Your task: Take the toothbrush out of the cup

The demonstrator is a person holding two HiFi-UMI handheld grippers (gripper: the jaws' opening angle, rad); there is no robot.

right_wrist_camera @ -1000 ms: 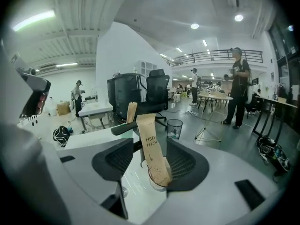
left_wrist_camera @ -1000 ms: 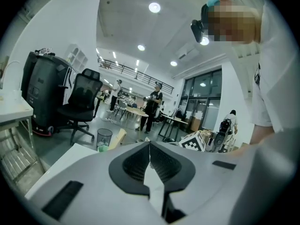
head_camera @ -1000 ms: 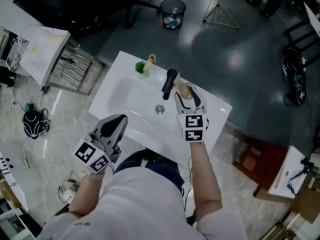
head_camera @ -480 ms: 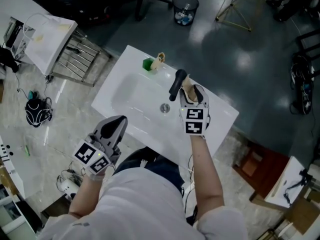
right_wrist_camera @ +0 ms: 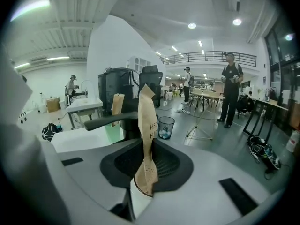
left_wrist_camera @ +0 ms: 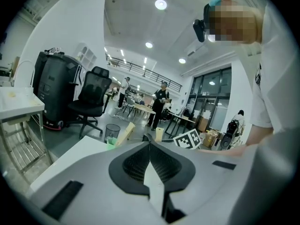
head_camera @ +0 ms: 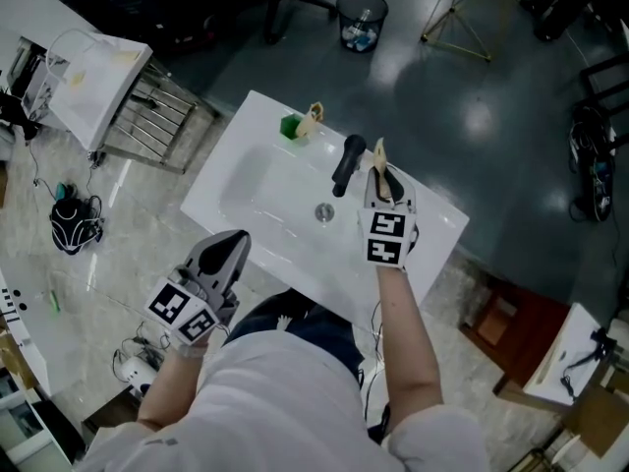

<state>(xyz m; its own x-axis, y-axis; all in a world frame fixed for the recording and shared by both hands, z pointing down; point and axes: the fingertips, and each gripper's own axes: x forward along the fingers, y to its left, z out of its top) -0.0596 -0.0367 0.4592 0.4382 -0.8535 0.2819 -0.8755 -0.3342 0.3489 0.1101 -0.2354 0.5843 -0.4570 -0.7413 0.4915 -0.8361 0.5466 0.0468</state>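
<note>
my right gripper [head_camera: 379, 177] has just been closing and now pinches the tan paper-wrapped toothbrush [right_wrist_camera: 146, 125], upright in its pale cup [right_wrist_camera: 139, 201] beside the black tap [head_camera: 347, 163]; exit lies straight up; left gripper [head_camera: 231, 242] clenched empty, farther off

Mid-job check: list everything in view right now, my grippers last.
sink: one, white, in front of the person
faucet: one, black, far side of the basin
drain: one, metal, basin floor
green cup: one, green, sink's far edge
spare toothbrush: one, brown paper wrap, standing in the green cup
paper-wrapped toothbrush: one, brown, upright between the right gripper's jaws
paper cup: one, pale with a brown rim, just under those jaws
waste bin: one, black, floor beyond the sink
bag: one, black, floor at left
left gripper: grey, shut, empty, by the sink's near-left edge
right gripper: grey, jaws have just been closing, shut on the paper-wrapped toothbrush
</note>
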